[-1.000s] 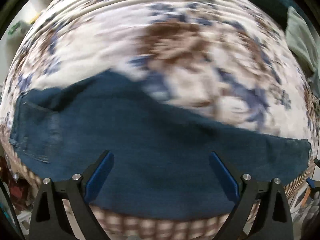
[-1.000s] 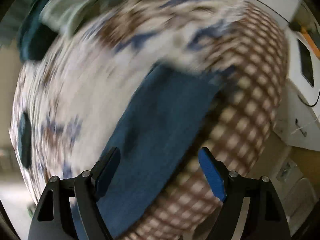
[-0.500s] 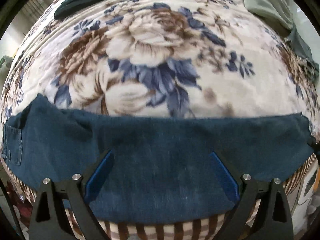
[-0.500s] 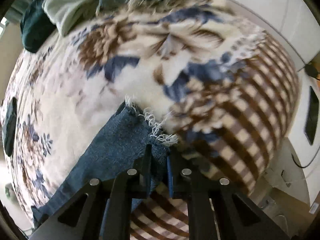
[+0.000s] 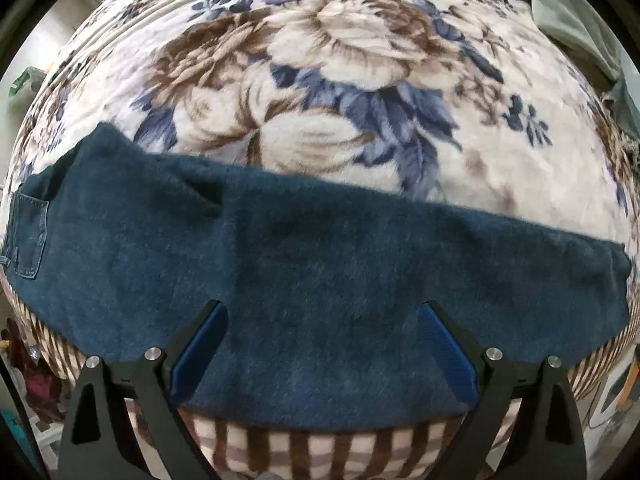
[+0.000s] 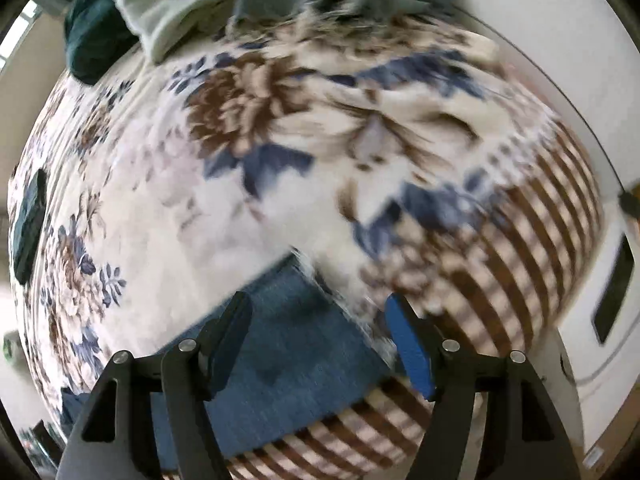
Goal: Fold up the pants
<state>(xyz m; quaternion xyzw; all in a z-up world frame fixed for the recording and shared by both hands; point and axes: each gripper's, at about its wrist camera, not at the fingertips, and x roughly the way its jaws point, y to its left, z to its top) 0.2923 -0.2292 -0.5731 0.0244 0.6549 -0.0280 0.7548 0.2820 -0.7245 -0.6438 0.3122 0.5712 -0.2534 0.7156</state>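
Jeans [image 5: 320, 280] are being viewed lying lengthwise across the floral blanket [image 5: 360, 80], long axis left to right. The left gripper [image 5: 322, 344] is being held wide open, empty, over mid-leg. The right gripper [image 6: 318, 340] is being held open, empty, nearest the frayed hem [image 6: 316, 276].

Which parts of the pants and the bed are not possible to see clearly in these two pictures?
- Pants, left wrist view: the waist end at the left is cut off by the picture edge.
- Frayed hem, right wrist view: smeared by motion blur.
- Blanket, right wrist view: the pattern is blurred.
- Pile of green clothes, right wrist view: blurred and cut by the top edge; items cannot be told apart.
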